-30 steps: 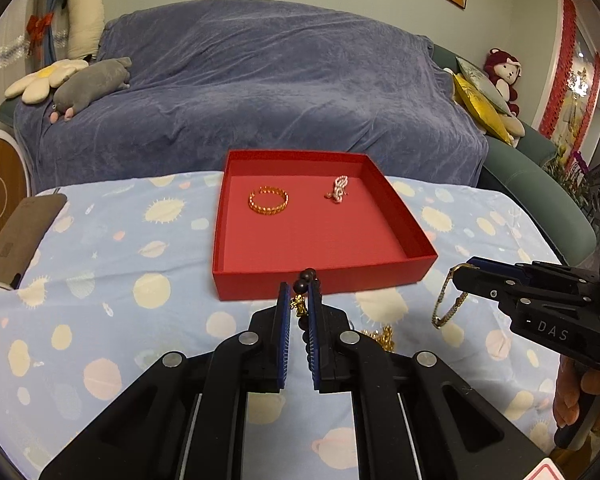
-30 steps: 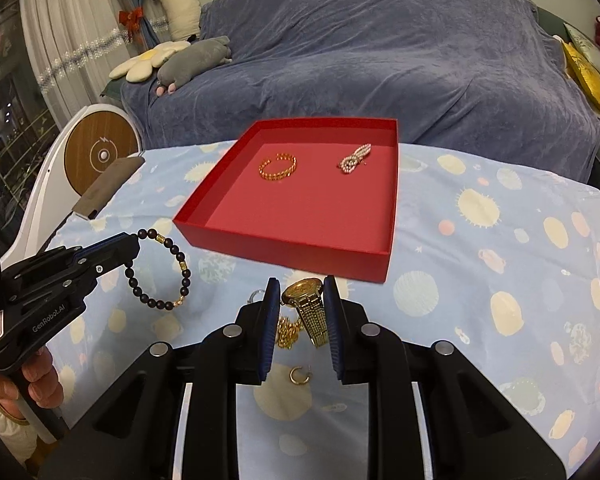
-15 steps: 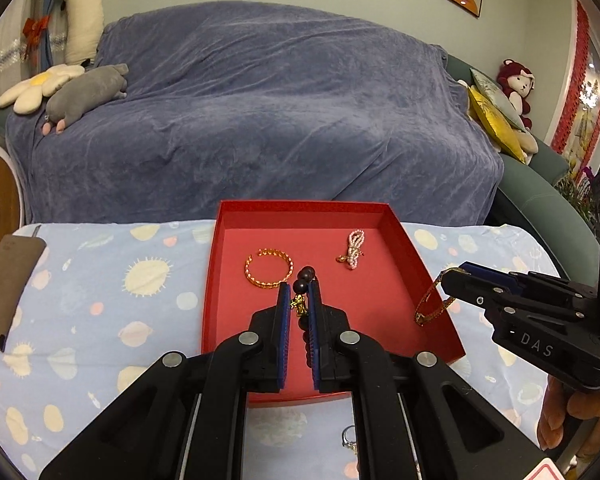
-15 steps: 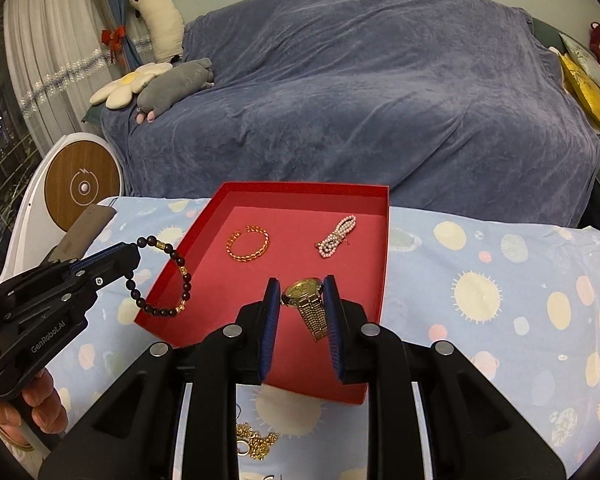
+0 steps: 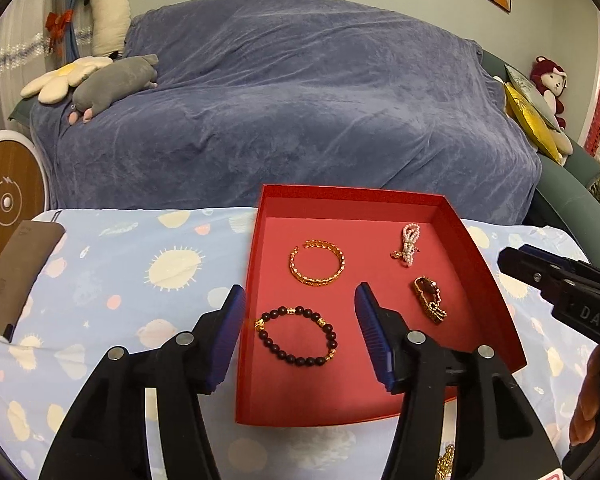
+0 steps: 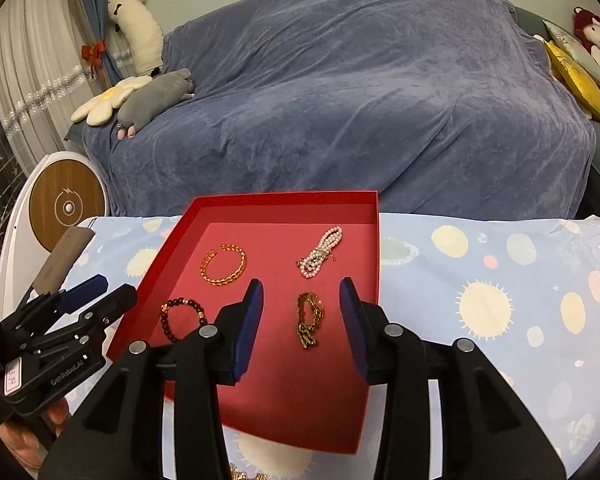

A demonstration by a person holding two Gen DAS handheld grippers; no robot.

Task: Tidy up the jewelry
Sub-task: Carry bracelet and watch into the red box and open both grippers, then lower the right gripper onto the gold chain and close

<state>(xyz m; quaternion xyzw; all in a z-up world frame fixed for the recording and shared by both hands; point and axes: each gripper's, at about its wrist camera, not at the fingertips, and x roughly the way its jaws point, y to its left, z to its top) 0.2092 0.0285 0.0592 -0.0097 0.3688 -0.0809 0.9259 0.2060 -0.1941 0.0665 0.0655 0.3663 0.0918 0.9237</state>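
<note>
A red tray (image 5: 500, 312) (image 6: 374, 280) sits on the spotted blue tablecloth. In it lie a gold bangle (image 5: 317, 262) (image 6: 223, 265), a pearl bracelet (image 5: 408, 244) (image 6: 321, 257), a dark bead bracelet (image 5: 298, 336) (image 6: 178, 318) and a gold watch (image 5: 430, 299) (image 6: 310, 320). My left gripper (image 5: 300, 320) is open and empty above the bead bracelet. My right gripper (image 6: 301, 314) is open and empty above the watch.
A gold chain (image 5: 444, 464) (image 6: 244, 474) lies on the cloth in front of the tray, mostly hidden. A brown phone-like slab (image 5: 20, 268) lies at the table's left edge. A blue-covered sofa (image 5: 300, 100) stands behind the table.
Both grippers moved forward over the tray and opened. The bead bracelet dropped from the left gripper and the watch from the right; both now lie in the tray.
</note>
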